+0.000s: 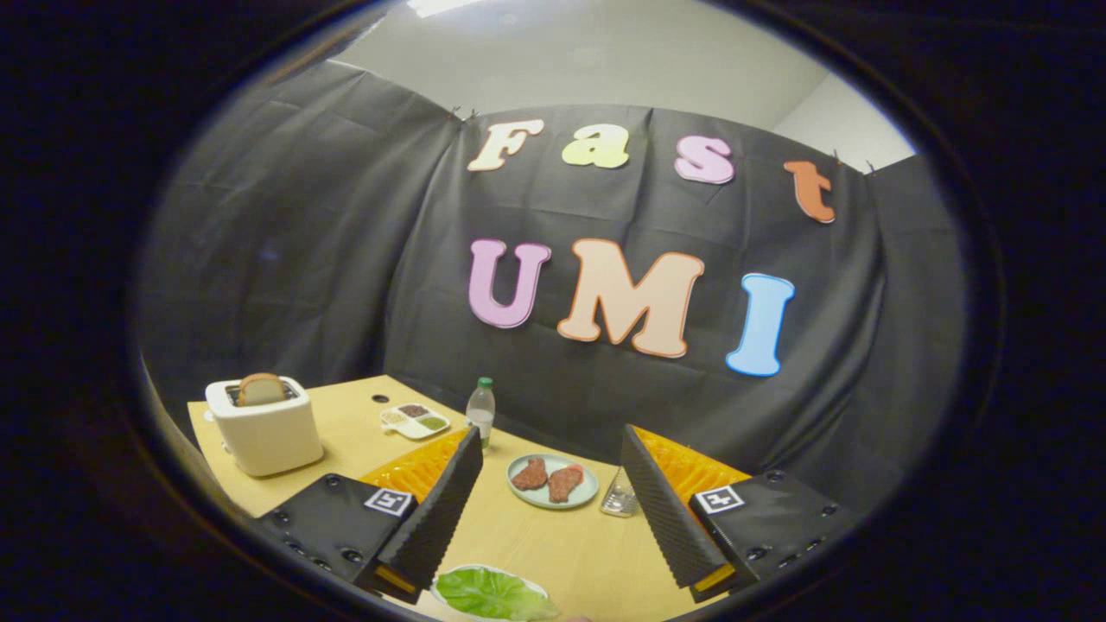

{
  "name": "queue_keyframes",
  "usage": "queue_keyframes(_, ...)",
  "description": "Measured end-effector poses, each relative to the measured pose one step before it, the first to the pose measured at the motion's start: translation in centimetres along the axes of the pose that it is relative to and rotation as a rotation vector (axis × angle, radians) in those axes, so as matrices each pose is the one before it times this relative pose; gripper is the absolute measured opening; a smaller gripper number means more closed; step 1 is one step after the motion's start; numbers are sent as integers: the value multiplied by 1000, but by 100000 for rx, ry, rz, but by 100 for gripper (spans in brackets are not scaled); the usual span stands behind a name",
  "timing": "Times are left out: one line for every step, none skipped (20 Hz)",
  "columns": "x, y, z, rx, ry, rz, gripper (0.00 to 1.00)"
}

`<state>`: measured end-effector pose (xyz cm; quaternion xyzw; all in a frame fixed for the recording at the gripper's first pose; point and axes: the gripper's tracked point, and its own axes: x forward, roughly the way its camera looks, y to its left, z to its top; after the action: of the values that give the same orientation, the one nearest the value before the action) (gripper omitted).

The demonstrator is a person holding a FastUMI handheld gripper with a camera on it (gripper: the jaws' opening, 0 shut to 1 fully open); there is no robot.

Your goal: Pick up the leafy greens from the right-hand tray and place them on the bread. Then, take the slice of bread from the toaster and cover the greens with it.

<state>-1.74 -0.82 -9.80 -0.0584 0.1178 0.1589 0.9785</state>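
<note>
My gripper (pixel 549 453) is open, its two fingers spread wide above the wooden table (pixel 527 536) with nothing between them. A green leaf (pixel 492 594) lies on a pale plate close below, between the finger bases. A white toaster (pixel 263 425) stands far off to the left of the left finger, with a slice of bread (pixel 259 389) sticking up out of its slot. I cannot see a second slice of bread on the table.
Just beyond the fingers a grey-green plate (pixel 553 481) holds two brownish pieces of meat. A small glass shaker (pixel 619 496) stands by the right finger. A clear bottle (pixel 480 409) and a white divided dish (pixel 415 421) sit farther back near the black cloth wall.
</note>
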Motion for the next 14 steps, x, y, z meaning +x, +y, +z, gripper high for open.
queue_keyframes(33, 238, -934, -275, 1882, 2580, 100)
queue_keyframes(96, 135, -855, -346, 2270, 2492, 100)
queue_keyframes(138, 218, -981, -305, 2193, 2670, 100)
queue_keyframes(130, 201, -836, -535, 2223, 2490, 100)
queue_keyframes(43, 308, -919, -834, 1908, 2542, 100)
queue_keyframes(183, 264, -734, -1159, 1902, 2217, 100)
queue_keyframes(204, 197, -921, -1270, 1793, 2305, 100)
queue_keyframes(208, 196, -684, -1272, 1637, 2158, 100)
queue_keyframes(161, 185, -847, -1116, 1585, 1786, 100)
queue_keyframes(176, 125, -697, -569, 1431, 1774, 100)
queue_keyframes(300, 137, -798, -426, 1555, 1390, 100)
queue_keyframes(310, 131, -793, -609, 1656, 1439, 100)
queue_keyframes(371, 331, -916, -841, 1686, 1631, 100)
queue_keyframes(269, 282, -848, -982, 1854, 1774, 100)
